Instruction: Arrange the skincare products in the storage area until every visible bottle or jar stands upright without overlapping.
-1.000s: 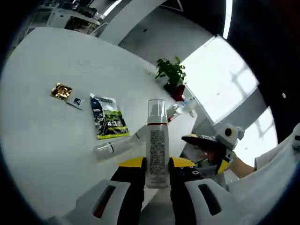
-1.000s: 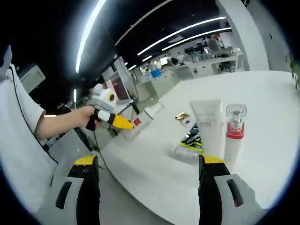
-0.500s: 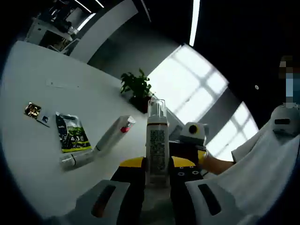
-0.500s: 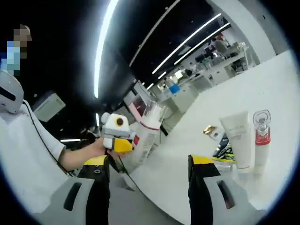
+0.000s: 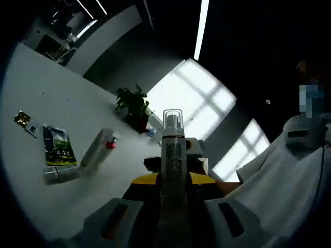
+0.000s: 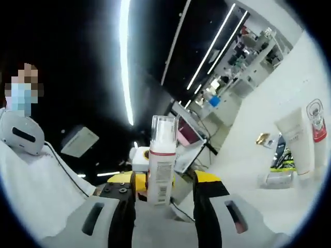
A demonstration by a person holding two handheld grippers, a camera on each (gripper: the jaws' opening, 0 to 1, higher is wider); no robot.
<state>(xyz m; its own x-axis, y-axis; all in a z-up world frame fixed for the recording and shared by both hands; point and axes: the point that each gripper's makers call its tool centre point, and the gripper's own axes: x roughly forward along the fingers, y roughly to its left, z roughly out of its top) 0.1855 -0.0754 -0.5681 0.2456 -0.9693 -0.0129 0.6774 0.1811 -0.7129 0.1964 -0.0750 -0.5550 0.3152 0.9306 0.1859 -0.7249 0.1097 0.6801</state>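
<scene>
**Q:** I've got the pump bottle [image 5: 172, 155] pinched in my left gripper [image 5: 172, 182], held up off the white table [image 5: 31, 129]. How do I set it down without messing up the rest?

**A:** I'm looking at the same feeds. In the left gripper view the bottle sits upright between the jaws, clear cap on top, so the grip looks fine. In the right gripper view my right gripper [image 6: 163, 185] has its jaws spread either side of that same bottle [image 6: 162, 160], not visibly pressing it. I'd keep the right one loose or clear and let the left do the carrying.

Past the jaws, the table holds a small tube lying flat [image 5: 59, 173], a green packet [image 5: 56, 147] and a red-collared bottle [image 5: 98, 147]; a cream tube [image 6: 295, 139] is standing up. I'd lower the bottle straight onto bare table beside them, base flat, then release slowly. The flat tube probably needs standing up next.
</scene>
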